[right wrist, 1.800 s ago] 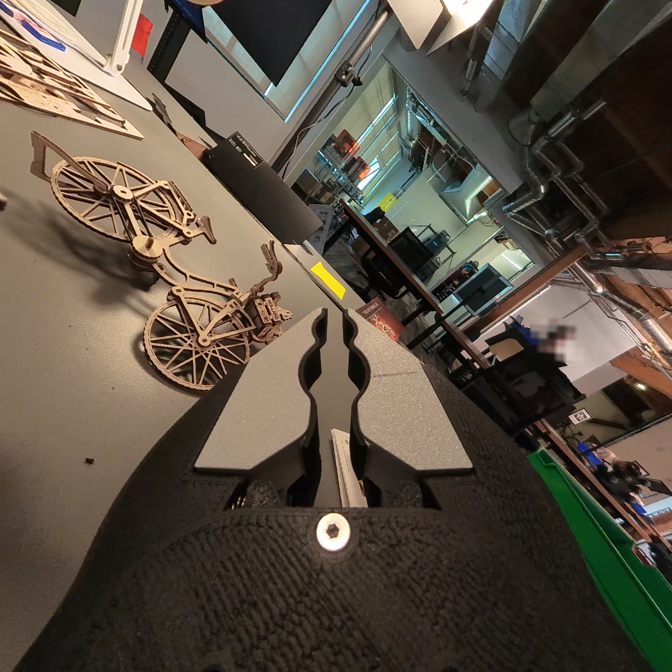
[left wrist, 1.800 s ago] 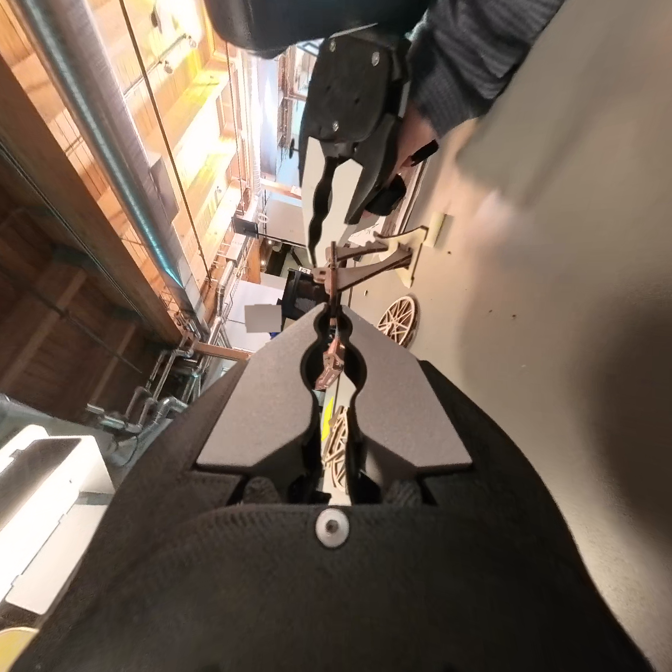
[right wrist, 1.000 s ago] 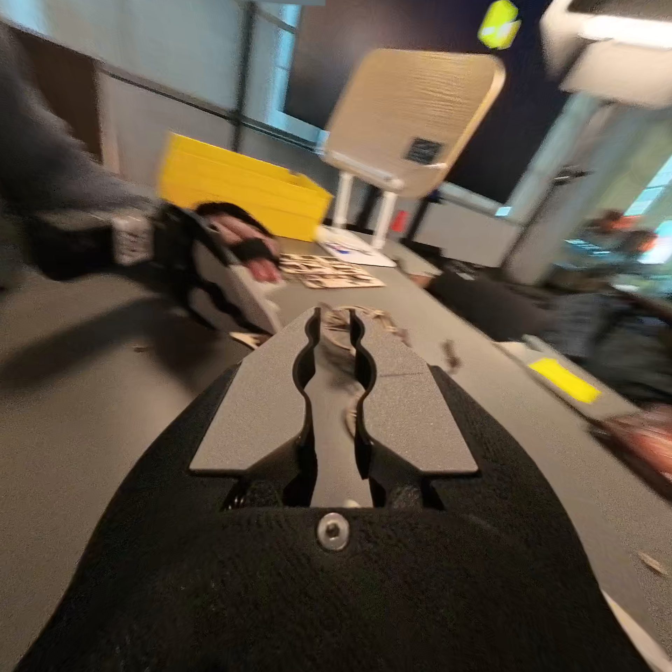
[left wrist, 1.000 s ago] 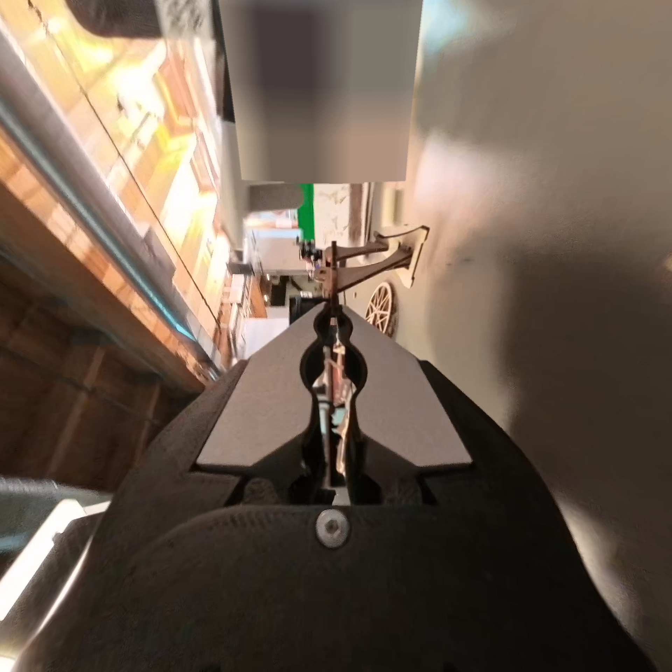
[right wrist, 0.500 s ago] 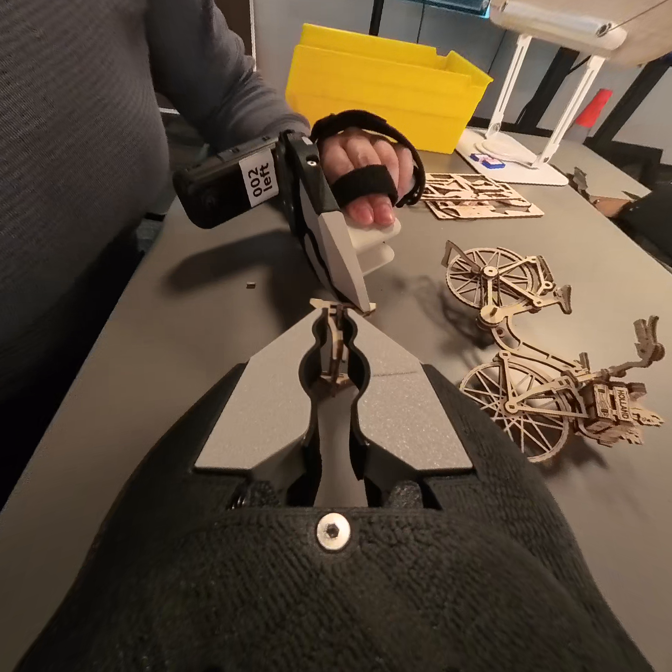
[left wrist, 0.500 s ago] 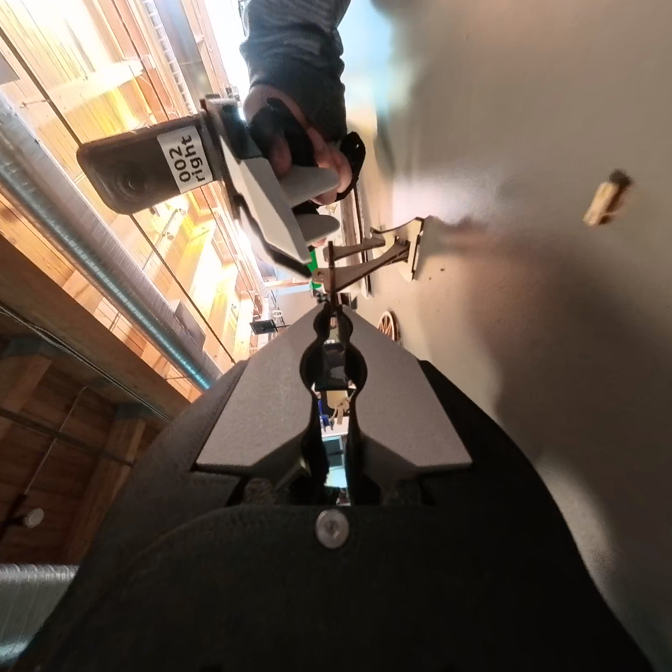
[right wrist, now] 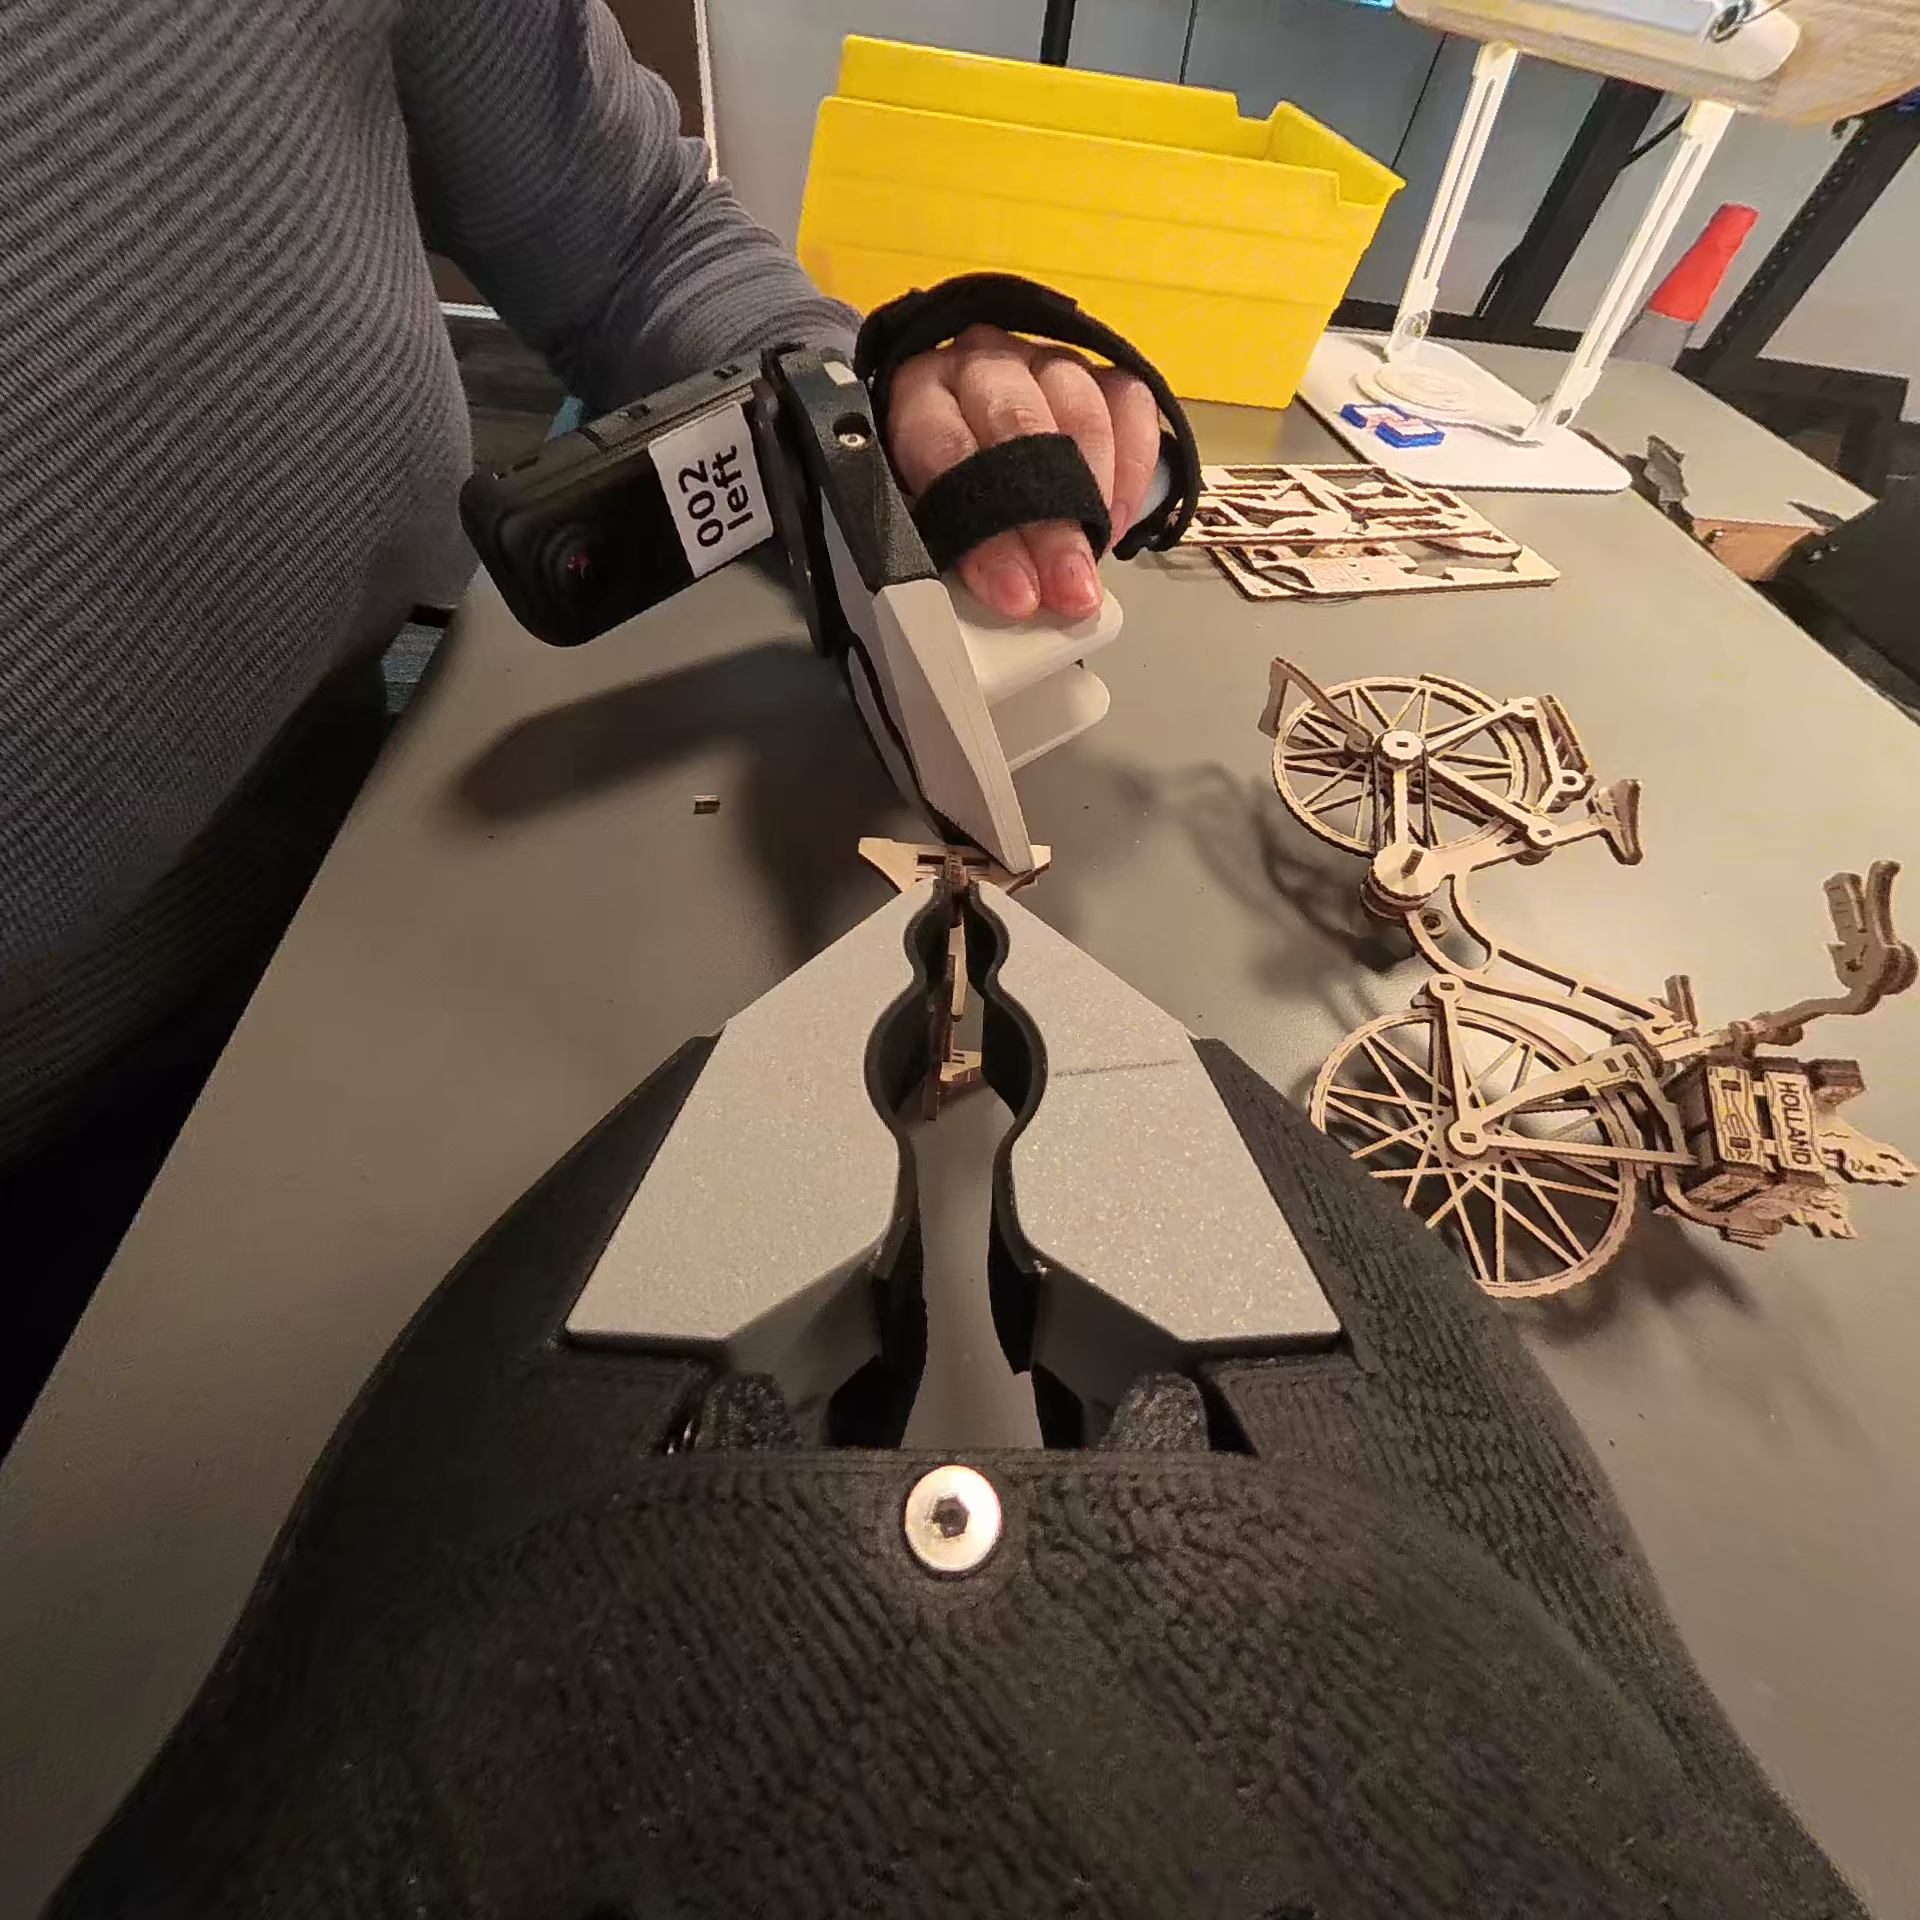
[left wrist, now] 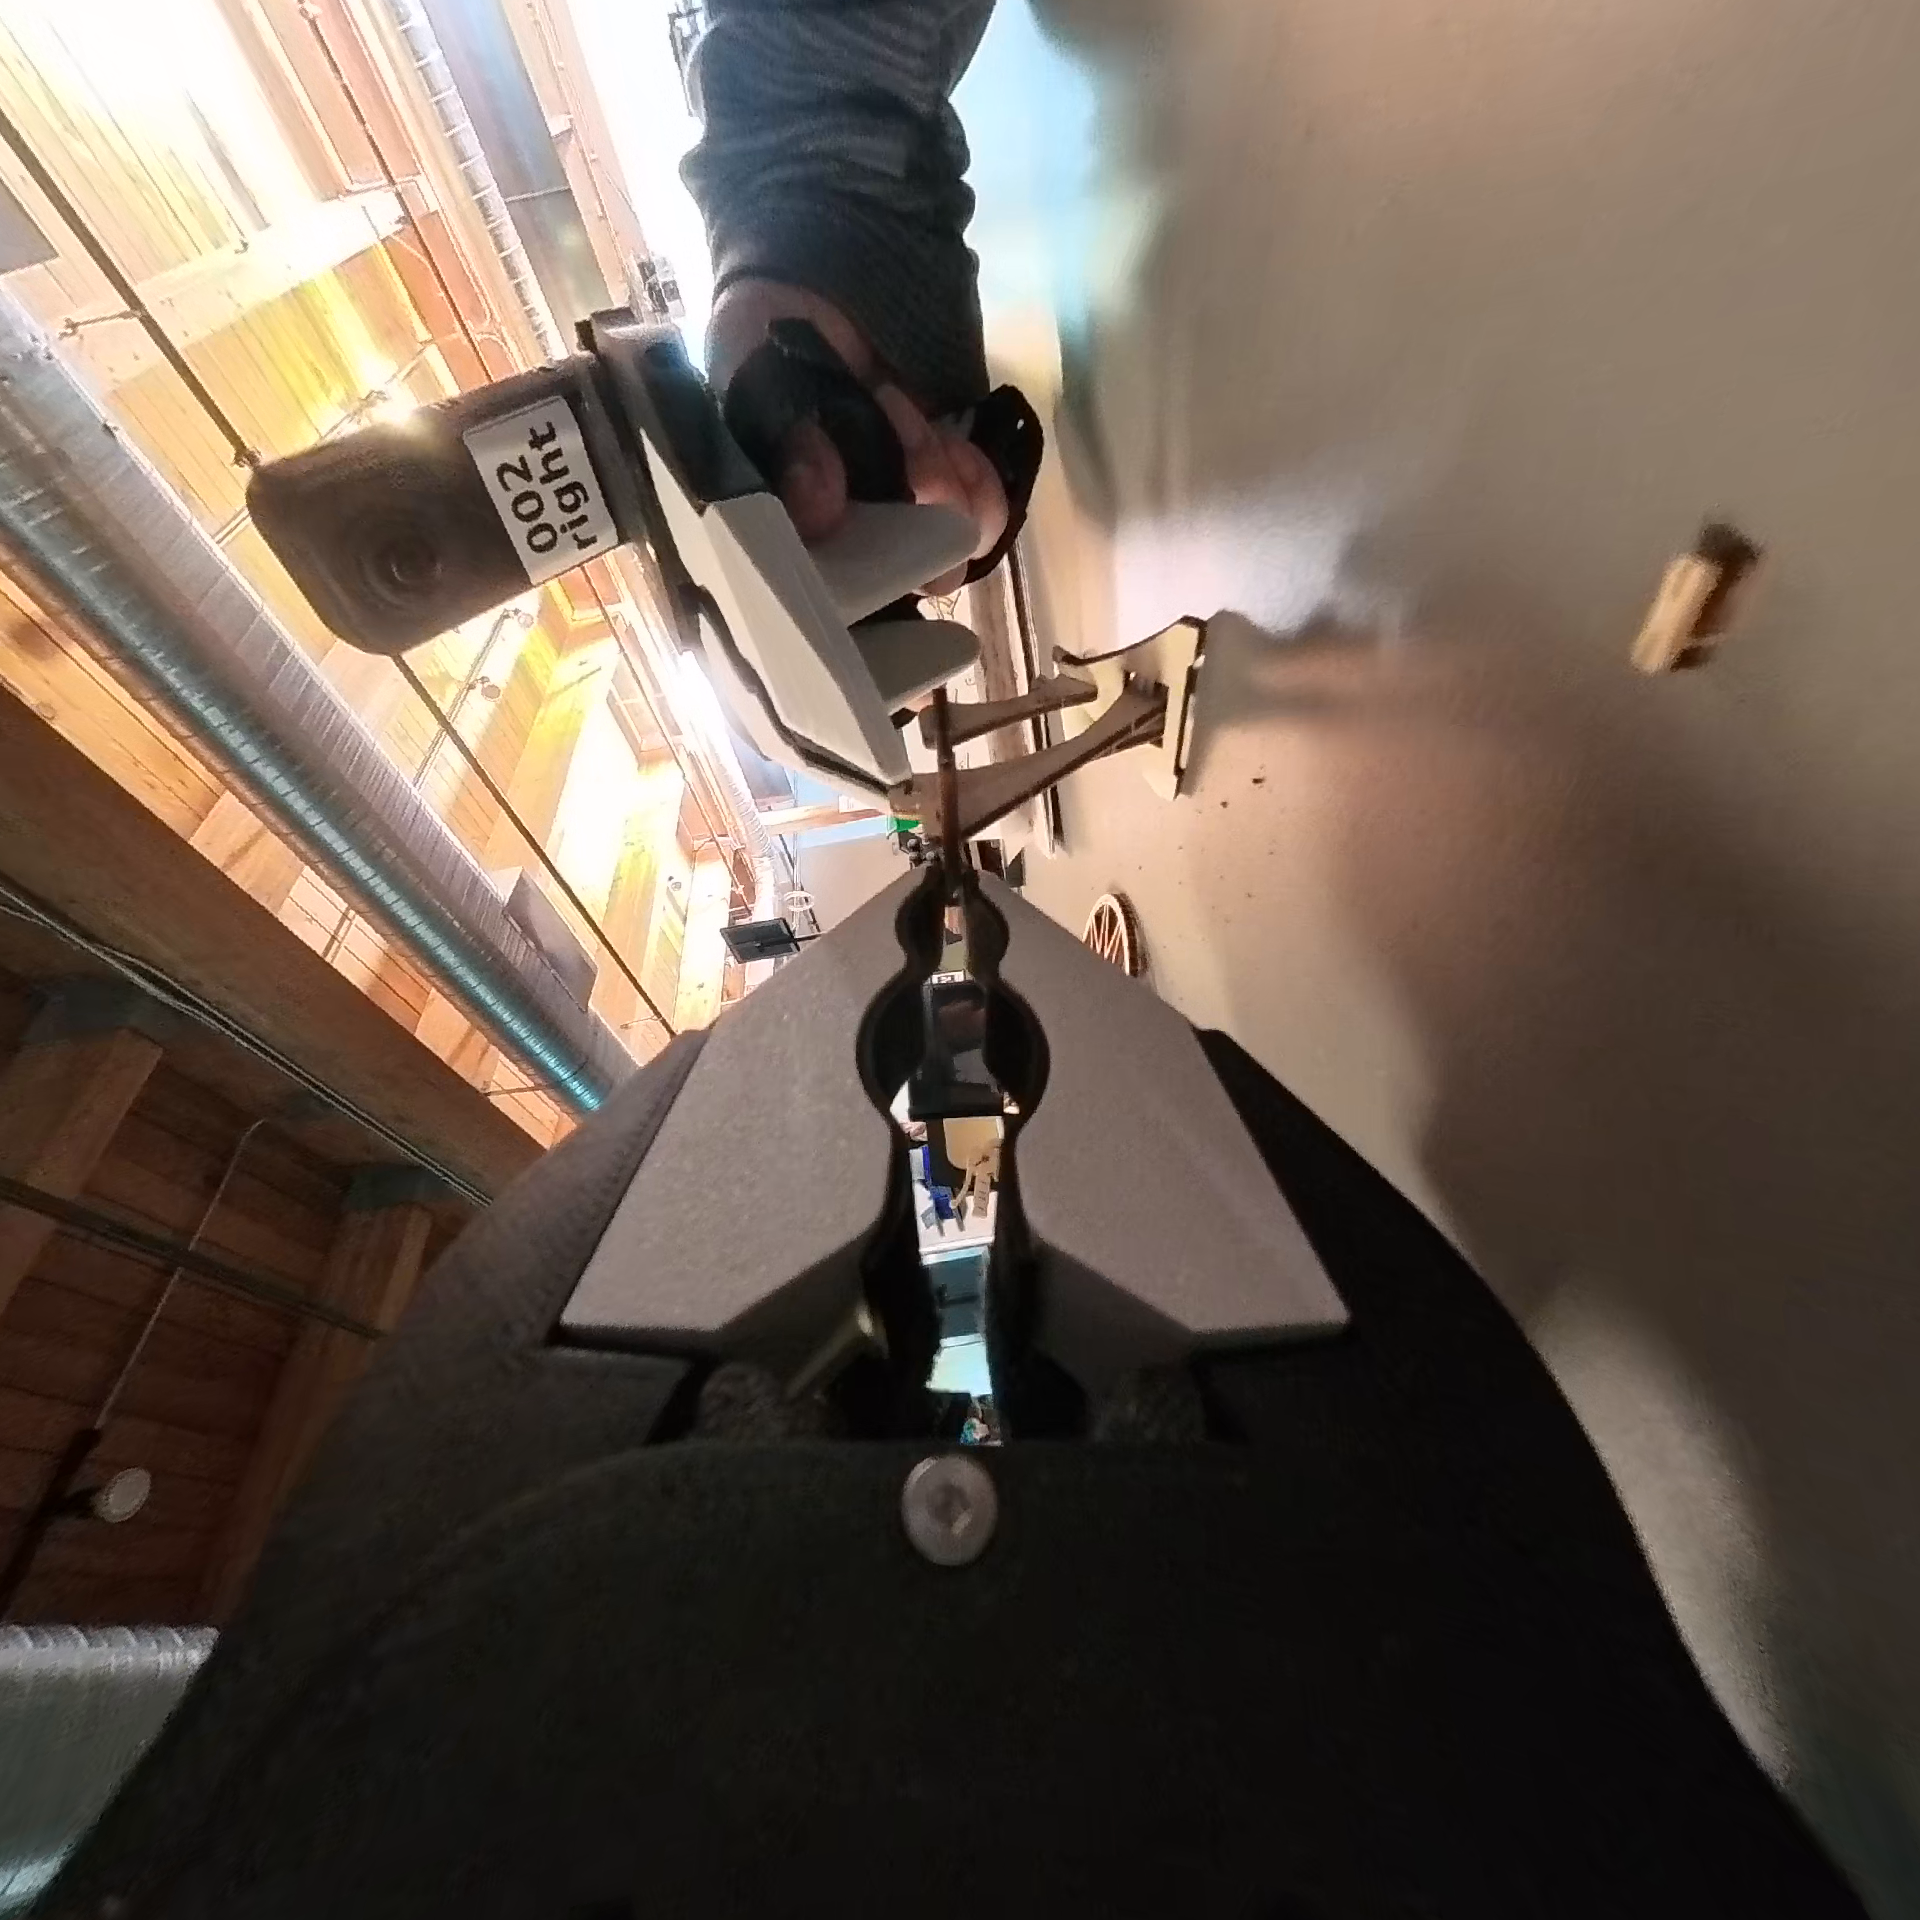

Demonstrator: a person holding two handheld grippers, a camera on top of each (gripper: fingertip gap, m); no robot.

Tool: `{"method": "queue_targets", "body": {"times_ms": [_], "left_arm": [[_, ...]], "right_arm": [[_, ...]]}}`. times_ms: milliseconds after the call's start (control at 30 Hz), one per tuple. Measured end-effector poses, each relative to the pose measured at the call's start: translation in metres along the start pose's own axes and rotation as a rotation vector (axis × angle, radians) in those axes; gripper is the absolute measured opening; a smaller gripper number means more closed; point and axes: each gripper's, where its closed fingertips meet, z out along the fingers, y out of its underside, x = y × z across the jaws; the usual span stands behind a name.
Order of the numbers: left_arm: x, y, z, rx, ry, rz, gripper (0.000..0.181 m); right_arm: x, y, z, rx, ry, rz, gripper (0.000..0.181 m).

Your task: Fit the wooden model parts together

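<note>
Item: small wooden part (right wrist: 951, 997), clamped in your right gripper (right wrist: 961, 894); your left gripper (right wrist: 1003, 847) pinches its far end, above the table (right wrist: 520, 1018), beside the wooden bicycle (right wrist: 1538, 1060).

White stickers on both wrist cameras (right wrist: 582, 540) (left wrist: 416, 540) and the bicycle model's crate (right wrist: 1766, 1127) bear lettering.

Bare grey table (right wrist: 499, 1039) at the left. The wooden bike (right wrist: 1507, 997) blocks the right; yellow bin (right wrist: 1081, 208) up top.
</note>
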Motion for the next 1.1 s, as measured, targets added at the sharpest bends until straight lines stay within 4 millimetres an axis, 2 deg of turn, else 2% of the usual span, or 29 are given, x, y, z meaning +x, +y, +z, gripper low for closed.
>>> {"method": "queue_targets", "body": {"times_ms": [233, 333, 433, 567, 867, 967, 1100], "left_arm": [[0.001, 0.0, 0.001, 0.005, 0.004, -0.015, 0.002], [0.007, -0.001, 0.002, 0.015, 0.028, -0.029, 0.003], [0.01, -0.001, 0.003, 0.012, 0.055, -0.111, 0.004], [0.014, 0.009, 0.004, -0.039, 0.091, -0.197, 0.003], [0.018, 0.01, 0.004, -0.047, 0.106, -0.188, 0.0], [0.02, 0.018, 0.002, -0.085, 0.123, -0.245, 0.001], [0.024, 0.037, -0.004, -0.176, 0.15, -0.371, 0.002]], "right_arm": [[-0.002, 0.0, 0.0, -0.002, -0.01, 0.004, 0.0], [-0.001, 0.0, -0.001, -0.003, -0.008, 0.007, 0.0], [-0.001, 0.001, -0.001, -0.002, -0.007, 0.008, 0.0], [-0.002, 0.0, 0.0, -0.004, -0.013, 0.005, 0.0], [-0.002, 0.001, 0.001, -0.01, -0.007, 0.006, 0.0], [-0.001, 0.001, 0.001, -0.012, -0.001, 0.004, 0.0], [-0.001, 0.001, 0.002, -0.021, 0.011, -0.013, 0.0]]}}
